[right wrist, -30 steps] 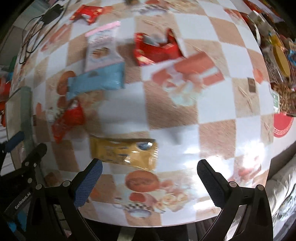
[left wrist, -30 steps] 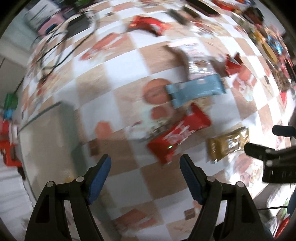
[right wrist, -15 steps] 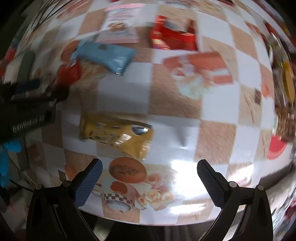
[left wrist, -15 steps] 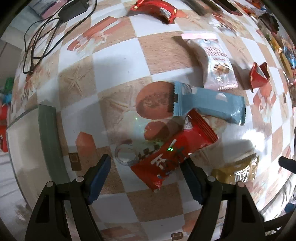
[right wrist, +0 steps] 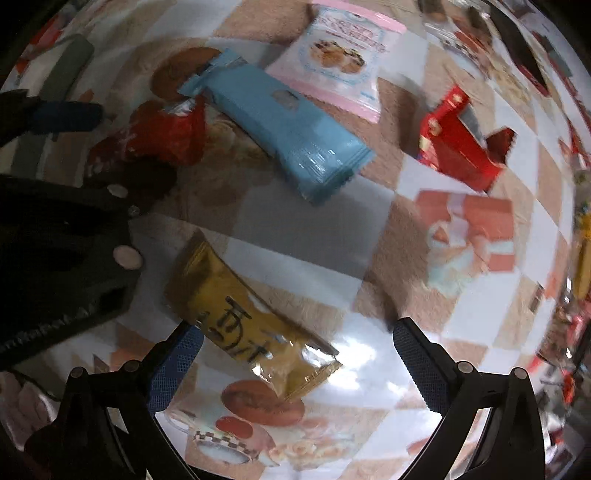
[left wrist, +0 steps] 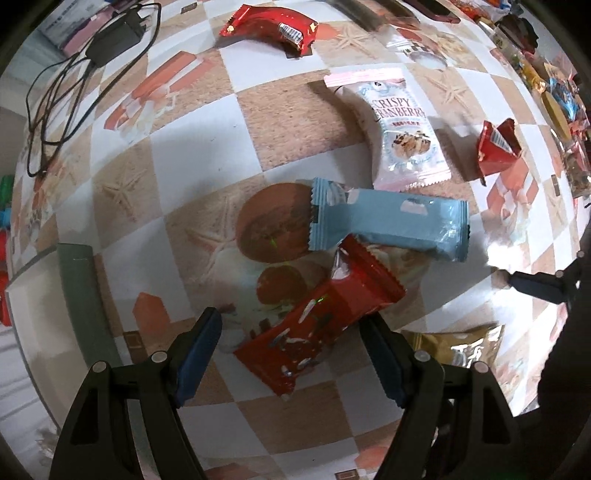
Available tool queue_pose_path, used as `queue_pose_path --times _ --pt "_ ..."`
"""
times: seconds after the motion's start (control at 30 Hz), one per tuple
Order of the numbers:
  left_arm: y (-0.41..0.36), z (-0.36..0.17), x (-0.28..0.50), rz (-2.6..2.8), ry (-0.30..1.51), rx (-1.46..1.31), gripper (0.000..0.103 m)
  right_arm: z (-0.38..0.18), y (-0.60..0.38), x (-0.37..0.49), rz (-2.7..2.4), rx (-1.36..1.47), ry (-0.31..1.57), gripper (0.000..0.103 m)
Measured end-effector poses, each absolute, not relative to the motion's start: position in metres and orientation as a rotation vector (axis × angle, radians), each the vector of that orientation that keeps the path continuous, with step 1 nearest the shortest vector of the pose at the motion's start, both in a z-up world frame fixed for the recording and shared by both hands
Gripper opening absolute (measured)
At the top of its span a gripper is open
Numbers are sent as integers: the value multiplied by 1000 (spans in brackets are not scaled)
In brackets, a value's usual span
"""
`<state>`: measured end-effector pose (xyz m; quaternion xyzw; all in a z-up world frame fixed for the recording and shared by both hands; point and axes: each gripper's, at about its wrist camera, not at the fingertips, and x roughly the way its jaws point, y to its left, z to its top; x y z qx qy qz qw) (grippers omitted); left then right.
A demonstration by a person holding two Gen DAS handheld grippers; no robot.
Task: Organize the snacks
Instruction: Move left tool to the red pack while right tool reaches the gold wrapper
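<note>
My left gripper (left wrist: 291, 354) hangs open over a red snack bar (left wrist: 321, 321) that lies slantwise between its fingers, untouched. Just beyond lies a light blue bar (left wrist: 388, 221) (right wrist: 280, 122), then a pink and white cranberry pouch (left wrist: 402, 125) (right wrist: 340, 59). A gold wrapper (right wrist: 243, 317) (left wrist: 458, 343) lies in front of my right gripper (right wrist: 295, 358), which is open, its left pad at the wrapper's edge. In the right wrist view the left gripper's black body (right wrist: 62, 236) fills the left side and covers part of the red bar (right wrist: 155, 136).
A torn red packet (left wrist: 495, 147) (right wrist: 461, 144) and another red bar (left wrist: 269, 26) lie farther out on the checkered tablecloth (left wrist: 207, 162). A black charger with its cable (left wrist: 110, 37) sits at the far left. Several more snacks crowd the far right edge (left wrist: 554, 96).
Both grippers have sunk toward the table. The left one moved over the red bar. The right one rolled and slid left, so the gold wrapper now lies slantwise near its left finger.
</note>
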<state>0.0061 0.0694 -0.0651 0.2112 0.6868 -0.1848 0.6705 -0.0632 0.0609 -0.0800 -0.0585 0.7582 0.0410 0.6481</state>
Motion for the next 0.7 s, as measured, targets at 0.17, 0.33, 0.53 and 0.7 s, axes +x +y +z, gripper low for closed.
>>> queue_pose_path --times 0.17,0.33,0.53,0.7 --pt "60 -68 10 -409 1555 444 78 -80 67 -61 104 -142 1731 103" --pt "67 -62 0 -376 1555 410 55 -82 52 -46 38 -67 1735 103" --pt "93 -62 -25 -359 1581 411 51 -85 -9 -54 -125 129 1775 103" --pt "95 -57 -32 -336 1548 440 51 -85 -28 -59 -174 197 1789 103"
